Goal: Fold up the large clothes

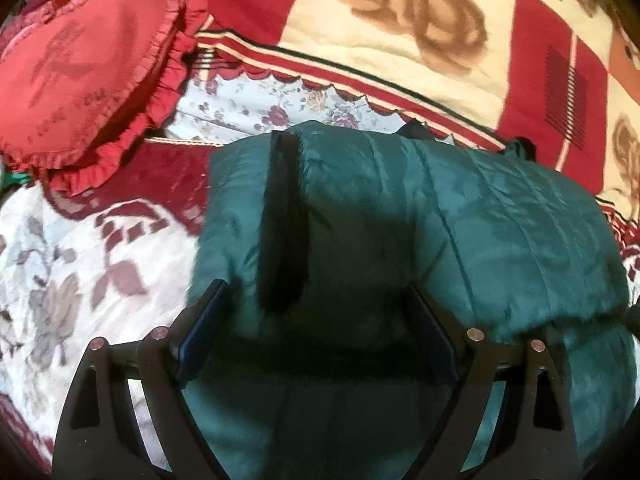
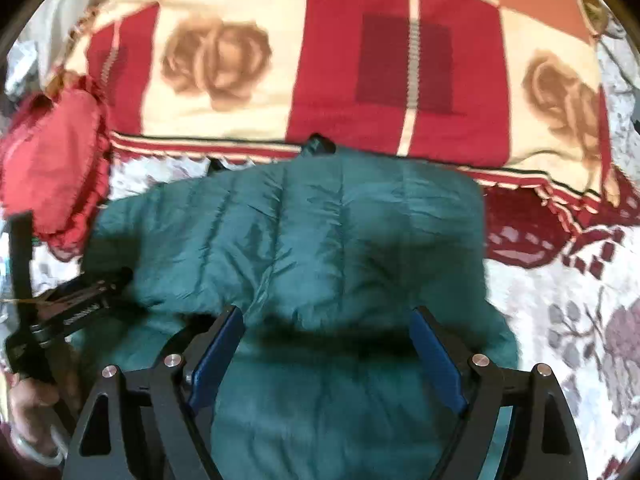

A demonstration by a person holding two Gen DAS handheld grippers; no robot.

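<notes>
A dark green quilted jacket (image 1: 440, 216) lies folded on the bed, with a black strip (image 1: 282, 216) running down its left part. My left gripper (image 1: 316, 300) is open just above the jacket's near edge, holding nothing. The jacket also fills the middle of the right wrist view (image 2: 320, 232). My right gripper (image 2: 326, 320) is open over the jacket's near fold, empty. The left gripper (image 2: 108, 284) shows at the left of the right wrist view, its tips at the jacket's left edge.
A red heart-shaped frilled cushion (image 1: 88, 72) lies at the far left, close to the jacket. A red and cream rose-patterned blanket (image 1: 400, 40) lies behind the jacket. A floral bedspread (image 1: 80, 272) covers the bed on both sides (image 2: 580, 320).
</notes>
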